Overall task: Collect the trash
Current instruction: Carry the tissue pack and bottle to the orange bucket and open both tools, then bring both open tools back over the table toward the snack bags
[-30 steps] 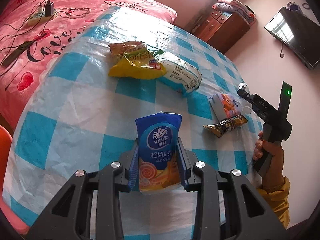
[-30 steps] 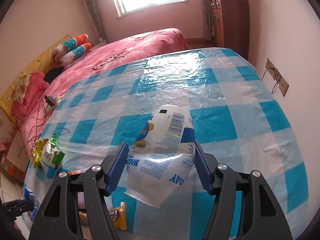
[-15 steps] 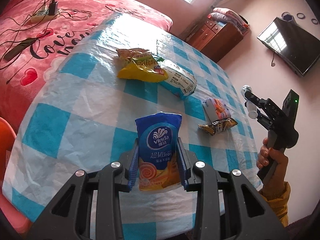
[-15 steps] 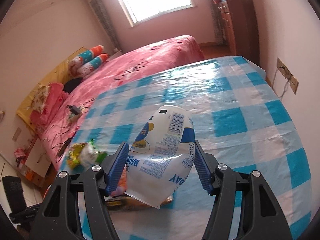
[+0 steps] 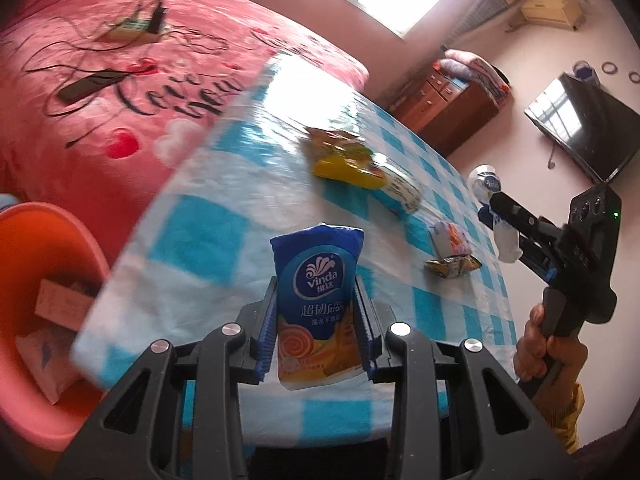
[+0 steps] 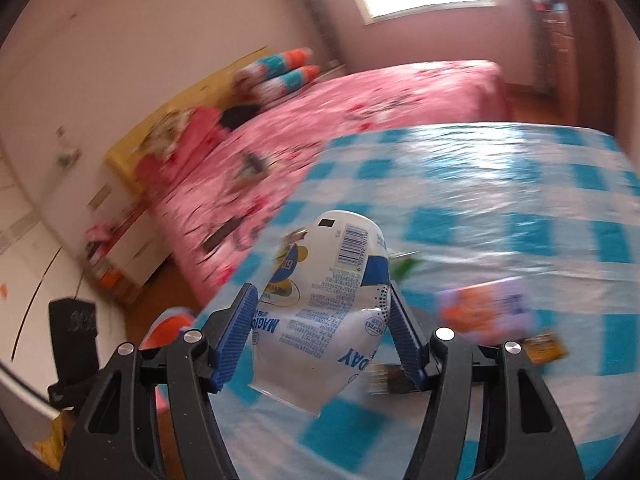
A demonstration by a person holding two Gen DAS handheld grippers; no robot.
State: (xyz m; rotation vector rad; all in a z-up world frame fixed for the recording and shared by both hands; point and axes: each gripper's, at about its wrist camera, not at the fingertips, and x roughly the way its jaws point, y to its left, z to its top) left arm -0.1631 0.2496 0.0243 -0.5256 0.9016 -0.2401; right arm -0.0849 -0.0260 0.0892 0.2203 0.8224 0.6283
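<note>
My left gripper [image 5: 315, 286] is shut on a blue Vinda tissue pack [image 5: 316, 256], held upright above the near edge of the blue-checked table [image 5: 216, 240]. My right gripper [image 6: 320, 292] is shut on a white crumpled wrapper [image 6: 332, 264] with a barcode, in the air over the table's near corner. In the left wrist view the right gripper [image 5: 505, 210] shows at the right, raised in a hand [image 5: 548, 344], with the white wrapper [image 5: 506, 242] in its jaws. An orange basin [image 5: 60, 232] with trash inside stands below the table's left edge.
A yellow snack bag [image 5: 344, 162], a white pack [image 5: 402, 192], a small orange-printed pack [image 5: 450, 236] and a gold wrapper [image 5: 452, 266] lie on the table. A pink bed [image 5: 120, 92] stands beyond it, with a dresser [image 5: 444, 112] and wall TV [image 5: 584, 132] at the far right.
Both grippers swung left while keeping their packs. The orange basin came into the left wrist view. The right gripper rose off the table, and its view is now blurred.
</note>
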